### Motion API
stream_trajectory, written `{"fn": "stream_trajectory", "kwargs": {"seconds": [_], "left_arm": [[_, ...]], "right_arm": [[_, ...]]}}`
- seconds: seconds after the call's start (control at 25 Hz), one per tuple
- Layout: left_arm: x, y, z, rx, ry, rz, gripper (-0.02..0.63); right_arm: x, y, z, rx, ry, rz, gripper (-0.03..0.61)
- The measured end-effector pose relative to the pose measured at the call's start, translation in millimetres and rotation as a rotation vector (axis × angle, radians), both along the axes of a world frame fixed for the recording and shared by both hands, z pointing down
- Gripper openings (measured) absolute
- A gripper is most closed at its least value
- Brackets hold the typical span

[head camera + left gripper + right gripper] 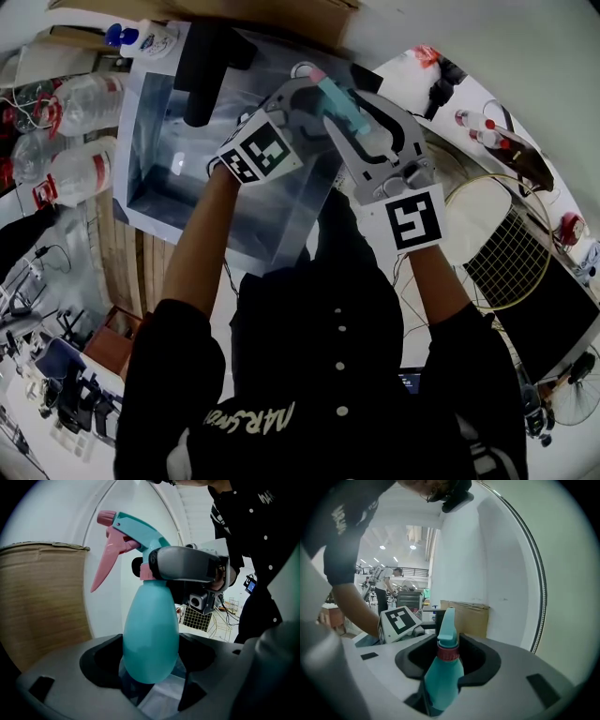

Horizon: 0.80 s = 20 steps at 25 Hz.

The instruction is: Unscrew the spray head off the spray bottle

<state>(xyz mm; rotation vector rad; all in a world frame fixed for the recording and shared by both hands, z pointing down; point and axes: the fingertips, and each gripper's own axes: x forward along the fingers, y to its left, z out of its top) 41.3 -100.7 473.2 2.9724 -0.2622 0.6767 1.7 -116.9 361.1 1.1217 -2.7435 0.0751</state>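
Note:
A teal spray bottle with a teal spray head and pink trigger is held up between both grippers. My left gripper is shut on the bottle's round body. My right gripper is shut at the neck, its grey fingers clamped across the pink collar. In the head view the bottle shows between the left gripper and the right gripper, above the table. The bottle's base is hidden by the left jaws.
A shiny metal box lies under the grippers with a black cylinder leaning on it. Plastic water bottles lie at the left. A racket rests at the right. A cardboard box stands behind.

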Motion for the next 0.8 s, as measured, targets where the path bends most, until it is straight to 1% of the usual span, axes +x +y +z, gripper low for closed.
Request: {"fn": "stream_trajectory", "kwargs": {"seconds": [0.16, 0.36, 0.52, 0.8], "left_arm": [[-0.9, -1.1, 0.8, -0.003, -0.004, 0.000, 0.383], [-0.4, -1.2, 0.6, 0.000, -0.006, -0.006, 0.383], [0.1, -0.3, 0.1, -0.003, -0.011, -0.011, 0.383], [-0.6, 0.9, 3.4, 0.005, -0.046, -0.019, 0.383]], "right_arm": [[0.7, -3.6, -9.5, 0.012, -0.056, -0.050, 0.160], [4.4, -1.2, -27.0, 0.007, -0.113, -0.071, 0.160], [9.7, 2.3, -51.2, 0.028, -0.132, -0.075, 0.161], [19.4, 3.8, -86.2, 0.062, -0.161, -0.087, 0.160]]}}
